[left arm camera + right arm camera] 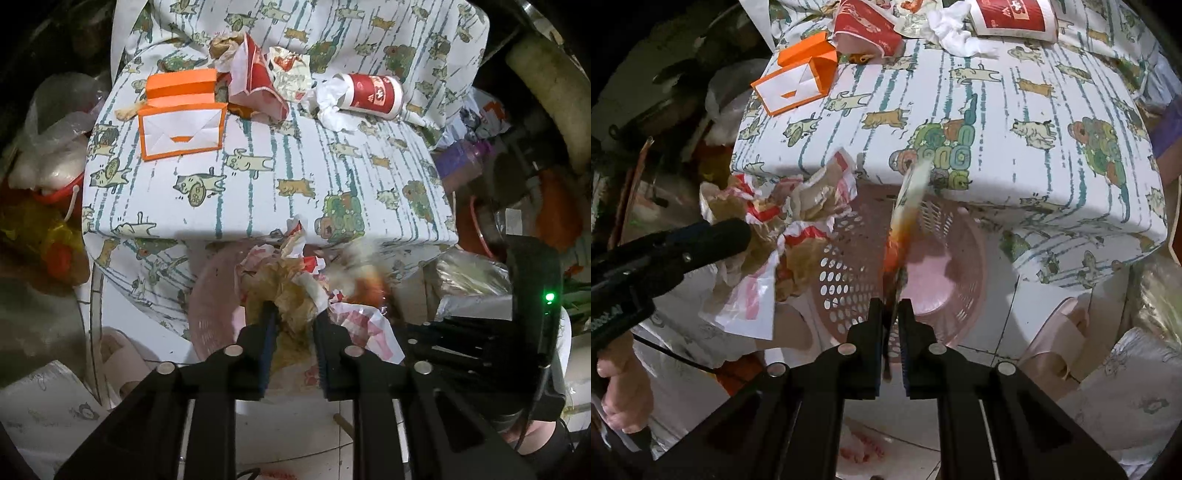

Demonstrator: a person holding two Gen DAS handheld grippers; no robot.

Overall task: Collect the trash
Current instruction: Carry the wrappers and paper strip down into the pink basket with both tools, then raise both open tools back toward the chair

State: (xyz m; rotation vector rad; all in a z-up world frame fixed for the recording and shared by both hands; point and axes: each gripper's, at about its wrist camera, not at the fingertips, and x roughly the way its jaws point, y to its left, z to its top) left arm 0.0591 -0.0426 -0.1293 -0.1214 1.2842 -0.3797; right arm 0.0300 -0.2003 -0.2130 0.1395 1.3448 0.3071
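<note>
Both hand-held grippers hang over the pink perforated basket (849, 266) at the near edge of the tabletop (1015, 110).

Left hand-held gripper (293, 319): jaws part-way apart, a crumpled wad of brown and red-white wrappers (291, 284) between them at lower centre of its view. Whether the pads press on it, cannot tell.

Right hand-held gripper (890, 306): jaws nearly together, clamped on a thin orange-and-white packet (903, 221) that stands up, blurred, over the basket's middle.

More trash at the top of the left view: orange box (181, 114), red carton (258, 70), red cup (373, 96), white tissue (328, 99).

Step in hand, as judged: dropping both loads. Do it well by keeping each load inside the rim before release; the wad sits over the basket's left rim and could spill outside.
</note>
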